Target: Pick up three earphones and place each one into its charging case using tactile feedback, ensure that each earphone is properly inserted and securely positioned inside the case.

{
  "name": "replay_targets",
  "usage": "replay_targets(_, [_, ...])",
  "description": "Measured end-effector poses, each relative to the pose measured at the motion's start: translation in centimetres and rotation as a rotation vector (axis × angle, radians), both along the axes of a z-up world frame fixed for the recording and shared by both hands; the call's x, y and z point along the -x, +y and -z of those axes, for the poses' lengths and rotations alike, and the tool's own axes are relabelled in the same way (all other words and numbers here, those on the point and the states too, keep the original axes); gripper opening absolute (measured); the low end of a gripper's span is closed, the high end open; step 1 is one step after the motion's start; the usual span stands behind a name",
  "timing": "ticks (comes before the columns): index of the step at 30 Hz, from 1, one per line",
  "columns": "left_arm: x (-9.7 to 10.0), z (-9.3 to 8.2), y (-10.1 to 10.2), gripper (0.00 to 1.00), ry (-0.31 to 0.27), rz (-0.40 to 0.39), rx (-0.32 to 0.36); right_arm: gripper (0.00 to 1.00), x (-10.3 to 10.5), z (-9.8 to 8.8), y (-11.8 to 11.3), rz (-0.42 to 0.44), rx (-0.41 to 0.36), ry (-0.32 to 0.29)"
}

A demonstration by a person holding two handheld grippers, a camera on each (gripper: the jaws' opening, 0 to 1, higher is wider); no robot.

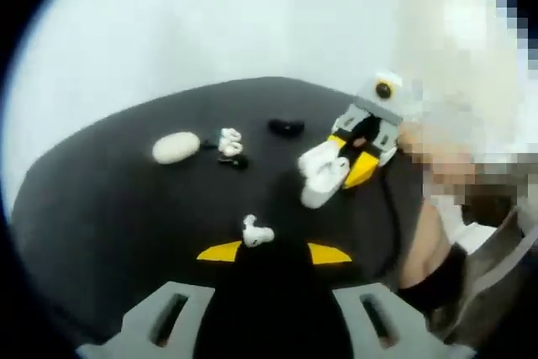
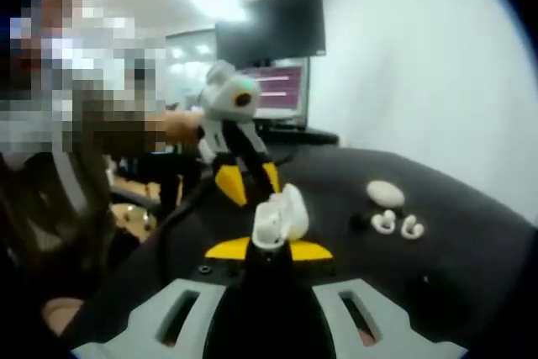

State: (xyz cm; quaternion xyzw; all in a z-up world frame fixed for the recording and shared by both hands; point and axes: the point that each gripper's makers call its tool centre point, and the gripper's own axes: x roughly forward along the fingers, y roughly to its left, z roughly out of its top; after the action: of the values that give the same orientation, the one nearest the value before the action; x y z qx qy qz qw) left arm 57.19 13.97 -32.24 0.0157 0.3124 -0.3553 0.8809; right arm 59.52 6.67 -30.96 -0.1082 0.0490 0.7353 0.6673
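A small white stemmed earphone (image 1: 256, 232) is pinched between the yellow tips of the left hand-held gripper (image 1: 273, 252), whose jaws are closed on it. An open white glossy charging case (image 2: 281, 214) is clamped by the right hand-held gripper (image 2: 269, 250), closed on its lower part and lifted above the black bench (image 1: 101, 208). The case seems to be held up so that the earphone can be pushed in and its seating felt. On the bench, a closed white oval case (image 1: 176, 147), two white ear-hook earphones (image 2: 398, 224) and a small black case (image 1: 286, 127) are lying, apparently waiting their turn.
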Motion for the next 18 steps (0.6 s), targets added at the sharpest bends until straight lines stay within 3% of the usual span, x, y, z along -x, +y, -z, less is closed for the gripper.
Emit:
replay_targets(2, [0.0,-0.1,0.1,0.25,-0.001,0.005,-0.010,0.17,0.0,0.0,0.0,0.000,0.000,0.000])
replay_targets(6, [-0.9,-0.7,1.4,0.24,-0.115,0.036,-0.142,0.17,0.0,0.0,0.0,0.000,0.001,-0.001])
replay_targets(7, [-1.2,-1.3,1.4,0.24,-0.191,0.079,-0.178,0.17,0.0,0.0,0.0,0.000,0.001,-0.002])
replay_targets(9, [-1.8,-2.2,2.1,0.24,-0.346,0.171,-0.329,0.17,0.1,0.0,0.0,0.000,0.001,-0.002])
replay_targets(11, [-1.4,-2.5,2.1,0.24,-0.492,0.345,-0.498,0.17,0.1,0.0,0.0,-0.001,0.001,-0.001])
replay_targets(12, [-0.9,-2.3,1.8,0.24,-0.553,0.470,-0.575,0.17,0.1,0.0,0.0,-0.001,0.001,-0.002])
replay_targets(14, [-0.5,-1.8,2.2,0.23,-0.515,0.529,-0.611,0.17,0.1,0.0,0.0,-0.001,0.001,-0.001])
replay_targets(16, [0.4,-1.9,1.5,0.22,-0.536,0.684,-0.601,0.17,0.2,0.0,0.0,-0.001,0.001,0.000])
replay_targets(18, [-0.2,-2.4,1.5,0.21,-0.565,0.742,-0.628,0.17,0.2,0.0,0.0,-0.002,0.001,-0.001])
